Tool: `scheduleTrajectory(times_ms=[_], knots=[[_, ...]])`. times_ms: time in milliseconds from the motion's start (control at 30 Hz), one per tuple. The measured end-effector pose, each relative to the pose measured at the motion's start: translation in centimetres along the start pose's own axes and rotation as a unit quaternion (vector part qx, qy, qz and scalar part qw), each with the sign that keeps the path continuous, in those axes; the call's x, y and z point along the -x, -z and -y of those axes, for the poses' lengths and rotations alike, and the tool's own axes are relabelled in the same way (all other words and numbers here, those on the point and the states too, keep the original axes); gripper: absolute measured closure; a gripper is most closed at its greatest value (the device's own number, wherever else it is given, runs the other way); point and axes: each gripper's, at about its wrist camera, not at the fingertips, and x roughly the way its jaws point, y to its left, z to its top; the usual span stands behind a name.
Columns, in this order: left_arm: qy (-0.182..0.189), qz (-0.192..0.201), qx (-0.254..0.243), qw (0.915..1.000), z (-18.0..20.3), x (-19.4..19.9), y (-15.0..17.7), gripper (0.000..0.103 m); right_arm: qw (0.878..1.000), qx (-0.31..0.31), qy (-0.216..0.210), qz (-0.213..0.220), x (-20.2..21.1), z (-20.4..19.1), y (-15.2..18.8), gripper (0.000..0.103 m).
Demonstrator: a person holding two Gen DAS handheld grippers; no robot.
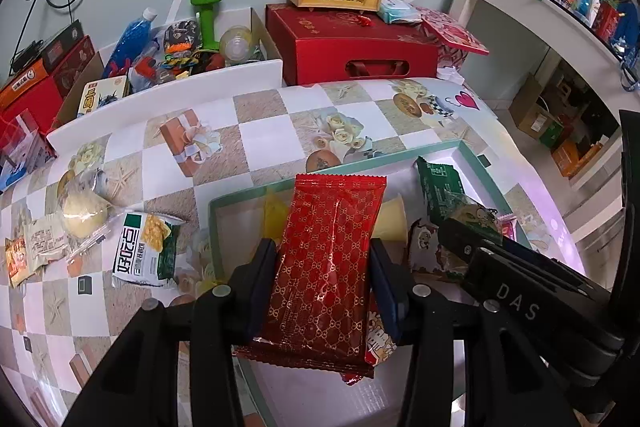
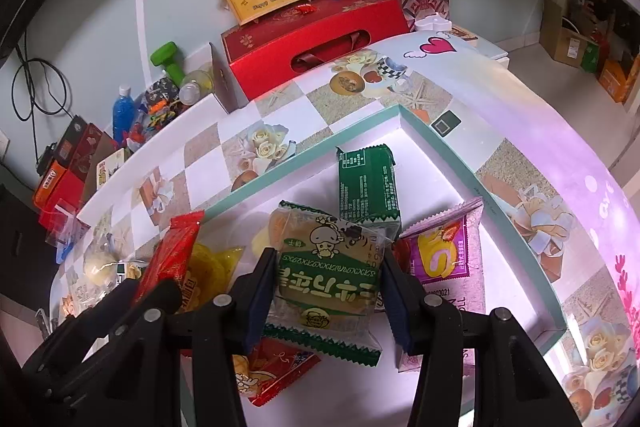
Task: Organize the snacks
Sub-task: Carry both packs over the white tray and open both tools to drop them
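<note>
Left gripper point(image 1: 324, 267) clamped on a red foil snack packet with gold lattice print point(image 1: 328, 267), held over the shallow white tray with teal rim point(image 1: 472, 155). Right gripper point(image 2: 328, 287) clamped on a clear-and-green pastry packet with cartoon mushroom print point(image 2: 328, 275), also over the tray point(image 2: 404, 115).

Right wrist view: a dark green packet point(image 2: 368, 183) lies in the tray at 12 o'clock of the held pastry, a purple roll-cake packet point(image 2: 444, 259) at 3 o'clock, a yellow packet point(image 2: 212, 267) at 9 o'clock.

Left wrist view: a green-white cracker packet point(image 1: 144, 251) and a clear-wrapped pale bun point(image 1: 84, 215) lie on the patterned worktop point(image 1: 260, 139), at 9 o'clock of the tray.
</note>
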Motion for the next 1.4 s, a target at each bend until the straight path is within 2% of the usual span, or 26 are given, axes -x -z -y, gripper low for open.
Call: scheduleTrajectory(times_ms=[100,200,367,467,700,1000,1067,1100,1133,1400], knots=[[0.003,-0.004,0.008,0.9999,-0.3,0.1,0.1,0.048,1.000,-0.002,0.002,-0.007,-0.3,0.1,0.0,0.050],[0.004,0.003,0.017,0.9999,-0.8,0.9,0.1,0.048,1.000,-0.001,0.002,-0.008,-0.4,0.0,0.0,0.050],[-0.009,0.012,0.036,0.9992,-2.4,2.3,0.3,0.046,1.000,0.002,0.004,-0.008,-0.3,-0.2,0.0,0.050],[-0.027,0.011,0.049,0.9984,-3.6,2.5,0.5,0.039,1.000,0.003,0.004,-0.008,-0.2,-0.3,0.0,0.050],[-0.050,-0.004,0.080,0.9956,-5.9,1.6,1.2,0.038,1.000,0.001,0.008,-0.007,-0.2,-0.2,0.0,0.050],[-0.064,-0.019,0.090,0.9937,-6.8,0.9,1.7,0.036,1.000,0.012,0.011,-0.013,-0.5,-0.7,0.1,0.050],[-0.070,-0.021,0.092,0.9931,-6.9,0.8,1.7,0.033,1.000,0.017,0.011,-0.011,-0.5,-0.8,0.1,0.042],[-0.075,-0.021,0.095,0.9925,-7.0,0.8,1.7,0.024,1.000,0.020,0.009,-0.009,-0.5,-0.9,0.0,0.034],[-0.082,-0.020,0.099,0.9916,-7.1,0.7,1.8,0.018,1.000,0.023,0.007,-0.008,-0.5,-0.9,0.1,0.033],[-0.096,-0.013,0.113,0.9889,-7.9,0.9,1.9,0.017,0.999,0.036,0.008,-0.011,-0.6,-1.5,0.2,0.033]])
